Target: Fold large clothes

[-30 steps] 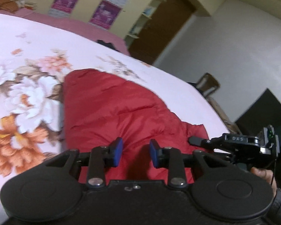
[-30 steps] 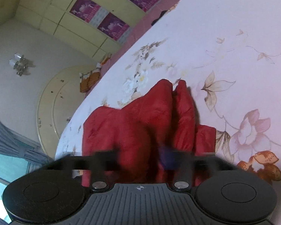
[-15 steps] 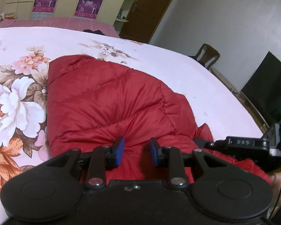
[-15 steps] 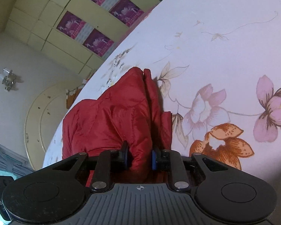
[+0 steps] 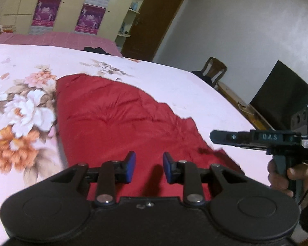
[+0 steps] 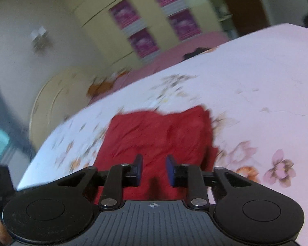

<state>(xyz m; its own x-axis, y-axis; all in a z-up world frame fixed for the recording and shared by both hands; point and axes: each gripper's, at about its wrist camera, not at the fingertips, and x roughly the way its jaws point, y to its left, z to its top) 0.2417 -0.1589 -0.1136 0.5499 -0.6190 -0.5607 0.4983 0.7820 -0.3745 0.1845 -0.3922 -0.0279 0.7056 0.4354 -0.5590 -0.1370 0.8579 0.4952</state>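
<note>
So my left gripper [image 5: 148, 168] has its jaws spread apart with nothing between them, just hanging over the near edge of the red quilted puffer jacket [image 5: 121, 119]. The blue pads [image 5: 131, 167] sit low in the centre of the left wrist view and the jacket fills the middle of the frame behind them, lying folded flat on the bed's pale pink floral sheet [image 5: 24, 110].

My right gripper [image 6: 154, 170] is the same deal: jaws released, gap open, red fabric showing through between the pads at the bottom centre. That view is pretty blurry, but the jacket [image 6: 160, 135] shows as a compact red block in the middle of the frame, with sheet [image 6: 256, 82] all around it.

In the left wrist view my right gripper [image 5: 254, 138] pokes in from the right edge, just off the jacket's right corner. Further out: a wooden chair [image 5: 214, 70] right of centre, a dark flat screen [image 5: 281, 94] at the right edge, and yellow wardrobe doors with purple posters [image 5: 88, 18] across the top left.
</note>
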